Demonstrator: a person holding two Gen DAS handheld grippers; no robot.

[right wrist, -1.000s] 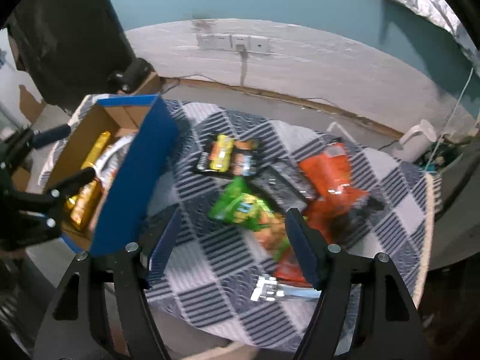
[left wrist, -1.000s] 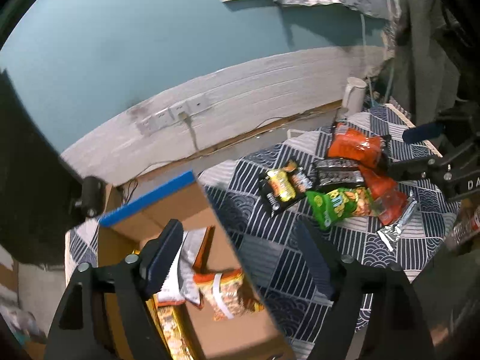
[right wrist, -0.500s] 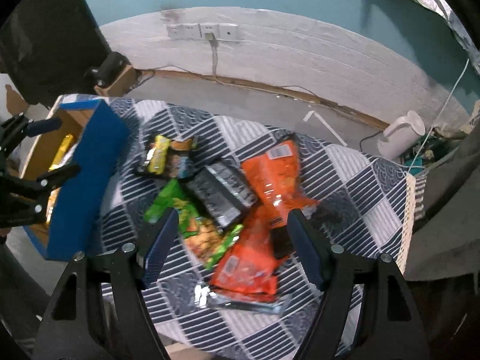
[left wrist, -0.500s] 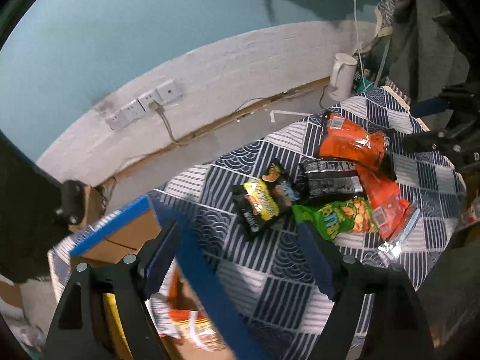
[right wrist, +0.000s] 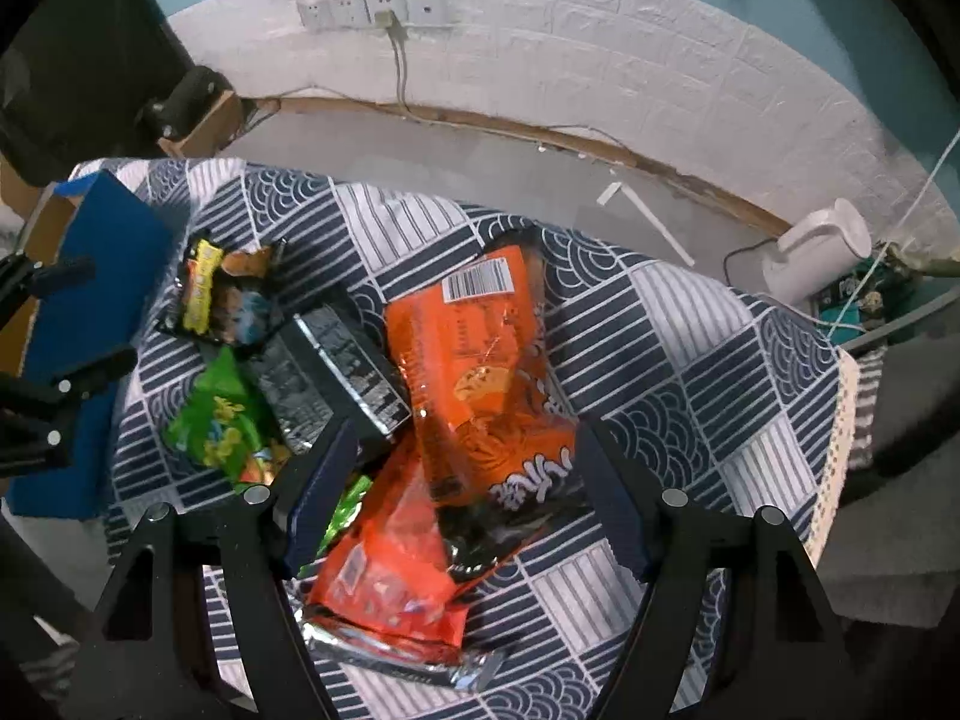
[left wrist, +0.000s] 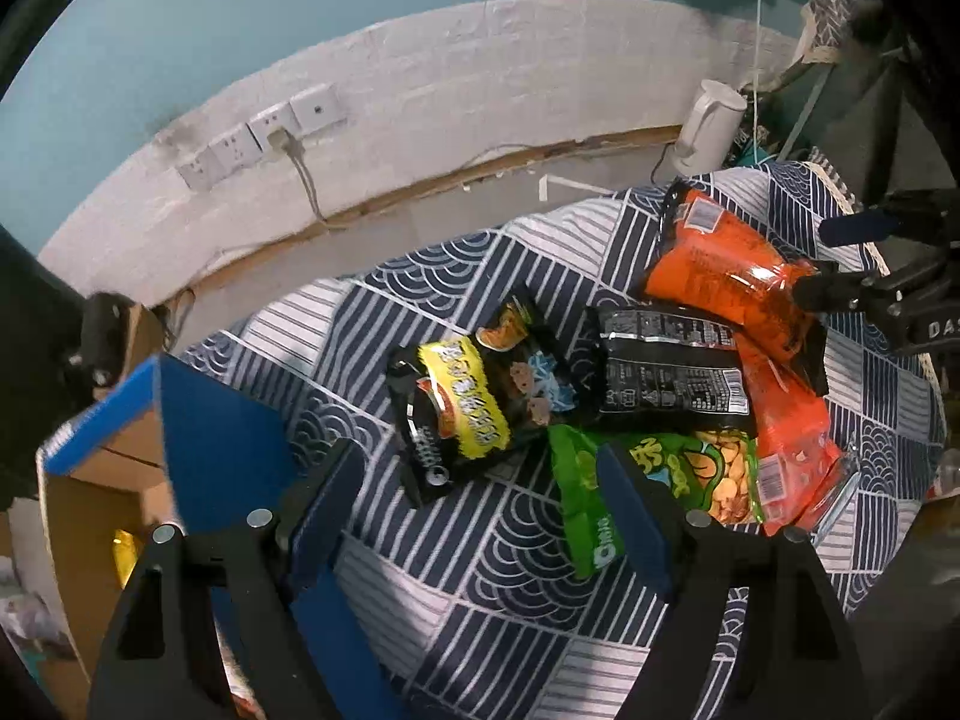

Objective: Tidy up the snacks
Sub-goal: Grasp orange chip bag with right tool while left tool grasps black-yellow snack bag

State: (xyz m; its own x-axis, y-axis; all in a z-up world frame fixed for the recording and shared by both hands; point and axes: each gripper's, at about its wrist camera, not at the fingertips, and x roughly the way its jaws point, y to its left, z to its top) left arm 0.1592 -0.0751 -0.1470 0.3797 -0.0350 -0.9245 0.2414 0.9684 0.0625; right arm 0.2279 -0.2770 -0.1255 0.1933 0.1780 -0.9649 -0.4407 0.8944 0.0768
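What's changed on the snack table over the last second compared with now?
Both claws swung away from the cardboard box and came down over the snack pile: the left claw by the green bag, the right claw above the orange bag. Both are open and empty. The packets lie where they were.

We look steeply down from both wrist cameras, each along its own two dark fingers, at the navy-and-white patterned cloth (left wrist: pixel 480 588) (right wrist: pixel 690 360). Our left view hangs close above the blue-sided cardboard box (left wrist: pixel 210 450); our right sits close above the orange snack bag (right wrist: pixel 474 372). Both share the snack pile, box and white brick wall (left wrist: pixel 450 78).
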